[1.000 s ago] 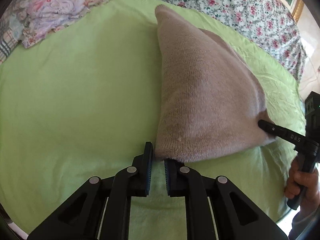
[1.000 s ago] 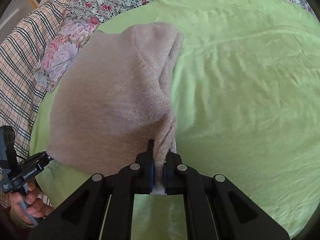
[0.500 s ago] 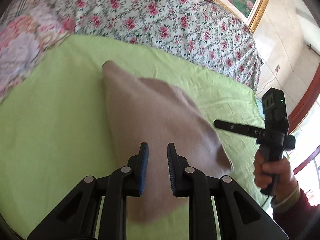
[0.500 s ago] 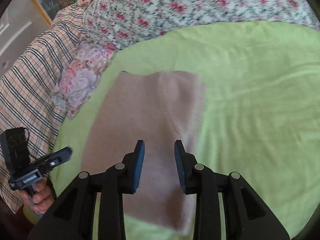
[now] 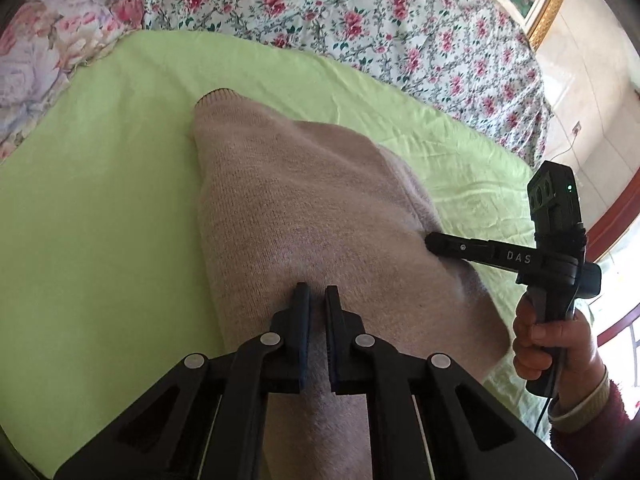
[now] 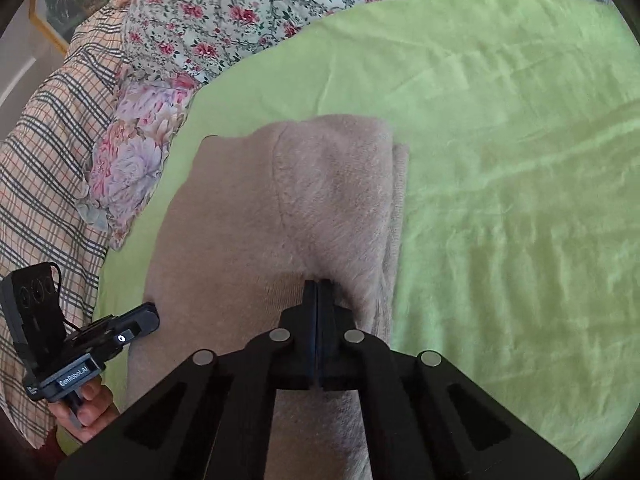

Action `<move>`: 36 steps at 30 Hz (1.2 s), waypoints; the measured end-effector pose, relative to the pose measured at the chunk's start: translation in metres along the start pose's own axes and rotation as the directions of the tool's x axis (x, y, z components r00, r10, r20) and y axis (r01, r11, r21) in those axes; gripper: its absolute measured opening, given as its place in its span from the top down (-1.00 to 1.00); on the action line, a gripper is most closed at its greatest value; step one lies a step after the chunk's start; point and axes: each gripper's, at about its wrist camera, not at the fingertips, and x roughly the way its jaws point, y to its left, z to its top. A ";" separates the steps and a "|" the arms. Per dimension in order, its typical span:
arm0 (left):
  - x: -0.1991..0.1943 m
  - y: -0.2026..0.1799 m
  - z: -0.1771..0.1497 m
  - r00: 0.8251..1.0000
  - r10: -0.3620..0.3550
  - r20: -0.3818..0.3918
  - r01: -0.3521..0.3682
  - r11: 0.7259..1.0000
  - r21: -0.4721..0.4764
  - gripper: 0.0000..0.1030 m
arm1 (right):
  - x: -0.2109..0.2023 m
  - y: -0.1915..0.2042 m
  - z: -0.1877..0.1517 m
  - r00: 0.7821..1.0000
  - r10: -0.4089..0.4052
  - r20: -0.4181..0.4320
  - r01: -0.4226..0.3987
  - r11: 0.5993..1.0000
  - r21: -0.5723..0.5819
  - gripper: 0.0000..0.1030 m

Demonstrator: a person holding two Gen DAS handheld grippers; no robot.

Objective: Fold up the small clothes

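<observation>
Left wrist view: the beige knit garment (image 5: 312, 216) lies on the green sheet (image 5: 100, 208), running from a ribbed end at about 11 o'clock down past the left gripper (image 5: 316, 300) at 6 o'clock. The fingers of this gripper stand a narrow gap apart, hovering over or resting on the knit; I cannot tell whether any cloth is caught between them. At 3 o'clock the right gripper (image 5: 430, 242) shows side-on, its tip pressed to the garment's right edge, gripped by the person's right hand (image 5: 548, 336).

In the right wrist view the same gripper (image 6: 317, 292) has its fingers pressed together with no visible gap; whether a thin pinch of knit sits between them I cannot tell. The garment (image 6: 248, 220) already carries a folded layer, its thick doubled edge running along the right side toward 1 o'clock. The left gripper (image 6: 150, 314) shows at 8 o'clock, near the garment's left edge. A floral quilt (image 6: 240, 12) and a plaid blanket (image 6: 40, 152) border the sheet at 10 to 12 o'clock.

The step in hand seems to be pressing or taking hold for the next fold. To do it well, both claws should catch the full stack of layers at matching points on the near edge, since a soft knit slips and stretches. Lift only slightly, carry both corners evenly toward 12 o'clock, and lay edge on edge before releasing, so the doubled side stays aligned.
</observation>
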 end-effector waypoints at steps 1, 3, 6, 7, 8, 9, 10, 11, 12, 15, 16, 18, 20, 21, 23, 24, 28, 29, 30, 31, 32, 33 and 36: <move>-0.008 -0.004 -0.003 1.000 -0.003 0.010 0.003 1.000 0.004 0.87 | -0.005 0.000 -0.003 1.000 -0.001 0.009 0.001 1.000 -0.012 0.92; -0.027 -0.011 -0.017 1.000 -0.017 0.024 0.016 1.000 0.026 0.87 | -0.021 0.010 -0.019 1.000 0.012 0.026 -0.010 0.999 -0.051 0.92; -0.046 -0.018 -0.040 0.999 -0.045 0.023 0.043 0.998 0.055 0.86 | -0.027 0.013 -0.048 1.000 0.006 -0.009 -0.007 0.996 -0.085 0.92; -0.047 -0.021 -0.048 0.999 -0.046 0.009 0.045 0.997 0.066 0.86 | -0.025 0.011 -0.057 0.999 -0.026 -0.025 0.023 0.995 -0.098 0.92; -0.045 -0.023 -0.059 1.000 -0.027 -0.012 0.027 0.996 0.084 0.86 | -0.022 0.009 -0.062 0.998 -0.055 -0.040 0.050 0.993 -0.105 0.92; -0.038 -0.024 -0.070 0.999 0.016 -0.042 -0.011 0.994 0.108 0.86 | -0.017 0.003 -0.071 0.994 -0.092 -0.060 0.085 0.991 -0.106 0.92; -0.030 -0.024 -0.078 0.996 0.057 -0.073 -0.047 0.991 0.124 0.87 | -0.014 -0.003 -0.078 0.993 -0.096 -0.064 0.090 0.992 -0.091 0.93; -0.024 -0.022 -0.085 0.993 0.078 -0.093 -0.066 0.989 0.131 0.87 | -0.016 -0.009 -0.084 0.996 -0.073 -0.049 0.070 0.995 -0.069 0.93; -0.025 -0.021 -0.089 0.995 0.068 -0.077 -0.058 0.991 0.123 0.87 | -0.019 -0.013 -0.086 0.998 -0.059 -0.036 0.057 0.997 -0.043 0.93; -0.030 -0.022 -0.089 0.995 0.070 -0.069 -0.063 0.993 0.097 0.87 | -0.022 -0.009 -0.087 0.996 -0.081 -0.030 0.079 0.996 -0.047 0.93; -0.030 -0.022 -0.089 0.995 0.070 -0.068 -0.064 0.994 0.089 0.87 | -0.023 -0.006 -0.088 0.995 -0.093 -0.031 0.091 0.994 -0.059 0.93; -0.030 -0.022 -0.090 0.995 0.076 -0.071 -0.070 0.994 0.083 0.86 | -0.024 -0.002 -0.090 0.993 -0.111 -0.031 0.109 0.991 -0.076 0.93; -0.032 -0.022 -0.091 0.994 0.078 -0.071 -0.072 0.994 0.084 0.86 | -0.027 0.000 -0.094 0.993 -0.114 -0.030 0.111 0.991 -0.071 0.93; -0.033 -0.022 -0.092 0.994 0.077 -0.073 -0.071 0.994 0.080 0.86 | -0.028 0.001 -0.096 0.993 -0.113 -0.032 0.110 0.992 -0.066 0.93; -0.036 -0.021 -0.093 0.994 0.074 -0.078 -0.068 0.995 0.071 0.85 | -0.031 0.002 -0.100 0.994 -0.107 -0.033 0.106 0.993 -0.052 0.93; -0.038 -0.021 -0.094 0.994 0.072 -0.081 -0.066 0.995 0.072 0.83 | -0.034 0.004 -0.100 0.994 -0.104 -0.040 0.102 0.994 -0.044 0.93; -0.050 -0.025 -0.089 0.995 0.066 -0.070 -0.059 0.993 0.098 0.77 | -0.051 0.006 -0.084 0.996 -0.086 0.007 0.086 0.996 -0.033 0.91; -0.054 -0.025 -0.088 0.996 0.062 -0.065 -0.056 0.994 0.099 0.74 | -0.053 0.006 -0.074 0.996 -0.090 0.027 0.091 0.996 -0.023 0.91; -0.059 -0.024 -0.086 0.996 0.063 -0.056 -0.057 0.994 0.096 0.71 | -0.055 0.004 -0.060 0.995 -0.085 0.048 0.086 0.996 -0.011 0.90; -0.062 -0.023 -0.084 0.997 0.064 -0.049 -0.059 0.994 0.092 0.70 | -0.056 0.003 -0.048 0.995 -0.069 0.067 0.070 0.998 -0.004 0.90; -0.066 -0.021 -0.081 0.997 0.059 -0.039 -0.055 0.995 0.082 0.70 | -0.054 0.002 -0.029 0.994 -0.043 0.098 0.042 0.999 0.004 0.90; -0.068 -0.020 -0.078 0.998 0.055 -0.035 -0.052 0.996 0.076 0.70 | -0.051 0.003 -0.017 0.994 -0.025 0.110 0.024 1.000 0.009 0.90; -0.067 -0.015 -0.068 0.998 0.065 -0.026 -0.063 0.996 0.064 0.70 | -0.030 0.006 0.025 0.993 0.041 0.114 -0.045 0.999 0.026 0.90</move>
